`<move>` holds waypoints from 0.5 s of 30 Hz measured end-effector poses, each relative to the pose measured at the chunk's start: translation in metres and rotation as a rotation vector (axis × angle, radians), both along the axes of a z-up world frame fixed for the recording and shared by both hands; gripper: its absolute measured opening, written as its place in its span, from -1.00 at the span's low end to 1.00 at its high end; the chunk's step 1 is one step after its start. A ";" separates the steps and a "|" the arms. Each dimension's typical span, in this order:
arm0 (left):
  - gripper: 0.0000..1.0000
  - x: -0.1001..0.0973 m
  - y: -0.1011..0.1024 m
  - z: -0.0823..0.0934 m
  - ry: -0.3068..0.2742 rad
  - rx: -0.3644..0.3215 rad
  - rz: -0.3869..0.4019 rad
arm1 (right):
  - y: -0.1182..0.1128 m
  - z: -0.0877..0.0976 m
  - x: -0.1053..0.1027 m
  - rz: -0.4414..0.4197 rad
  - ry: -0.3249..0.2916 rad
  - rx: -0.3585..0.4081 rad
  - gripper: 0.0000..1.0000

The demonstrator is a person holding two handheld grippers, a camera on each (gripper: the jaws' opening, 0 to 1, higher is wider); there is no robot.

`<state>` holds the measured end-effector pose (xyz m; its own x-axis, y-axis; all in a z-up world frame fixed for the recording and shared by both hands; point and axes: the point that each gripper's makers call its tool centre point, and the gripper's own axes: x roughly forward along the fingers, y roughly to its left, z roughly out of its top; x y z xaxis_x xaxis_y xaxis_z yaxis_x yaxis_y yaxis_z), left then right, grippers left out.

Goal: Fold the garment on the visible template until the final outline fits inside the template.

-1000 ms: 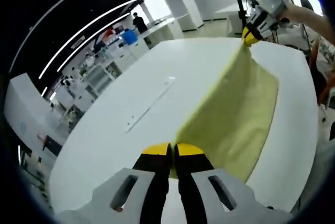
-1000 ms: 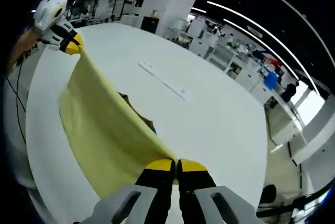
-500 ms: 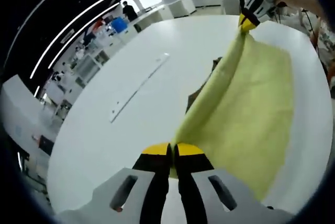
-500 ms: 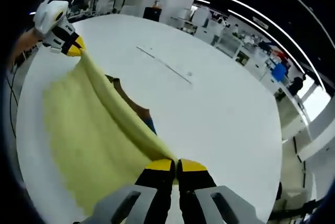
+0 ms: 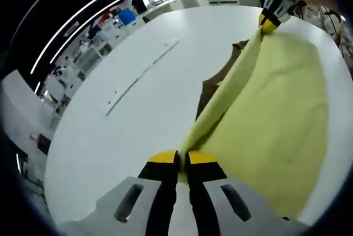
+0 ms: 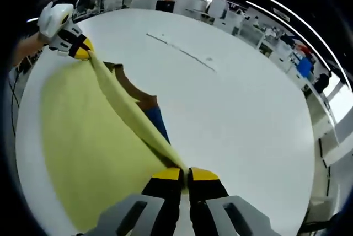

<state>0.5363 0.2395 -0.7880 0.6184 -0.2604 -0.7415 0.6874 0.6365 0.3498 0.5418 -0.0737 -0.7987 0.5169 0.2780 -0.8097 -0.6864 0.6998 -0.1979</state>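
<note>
Across the broad white round bench [image 5: 138, 98], a soft yellow cloth garment [image 5: 276, 114] hangs stretched between my two tongs, its lower part draping down onto the bench surface. In the left gripper view my left tongs [image 5: 180, 161] are clenched on one end of the garment's folded upper edge; the right tongs [image 5: 268, 23] appear far off at the other end of that edge. In the right gripper view the right tongs [image 6: 180, 176] are likewise clenched on the fabric, with the left tongs [image 6: 81, 53] gripping the distant end.

I judge the cloth light and limp: it sags between the grips and will crease wherever it is set down, so the two edge ends now held look like the right places to keep hold.

Behind the raised edge, a brown patch [image 6: 129, 87] and a blue patch [image 6: 157, 123] peek out; the garment covers most of them, so I cannot say whether they belong to the template. A thin pale strip [image 6: 179, 51] lies on the bench well apart, its nature unclear. The garment's near hem is cut off by the picture's edge.
</note>
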 end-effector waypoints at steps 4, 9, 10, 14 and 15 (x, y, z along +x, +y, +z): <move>-0.87 0.000 0.001 -0.003 -0.003 0.025 -0.039 | 0.001 0.002 0.000 0.028 0.000 0.010 -0.92; -0.70 -0.001 0.006 0.002 -0.006 0.014 -0.045 | 0.000 0.010 -0.001 0.036 -0.011 0.022 -0.58; -0.67 -0.001 0.007 0.002 -0.006 0.012 -0.048 | 0.001 0.012 -0.001 0.042 -0.016 0.026 -0.55; -0.64 -0.001 0.008 0.001 -0.010 0.007 -0.067 | -0.003 0.009 -0.001 0.106 -0.035 -0.042 -0.50; -0.62 -0.001 0.009 0.001 -0.015 0.004 -0.069 | -0.005 0.008 -0.001 0.124 -0.043 -0.070 -0.48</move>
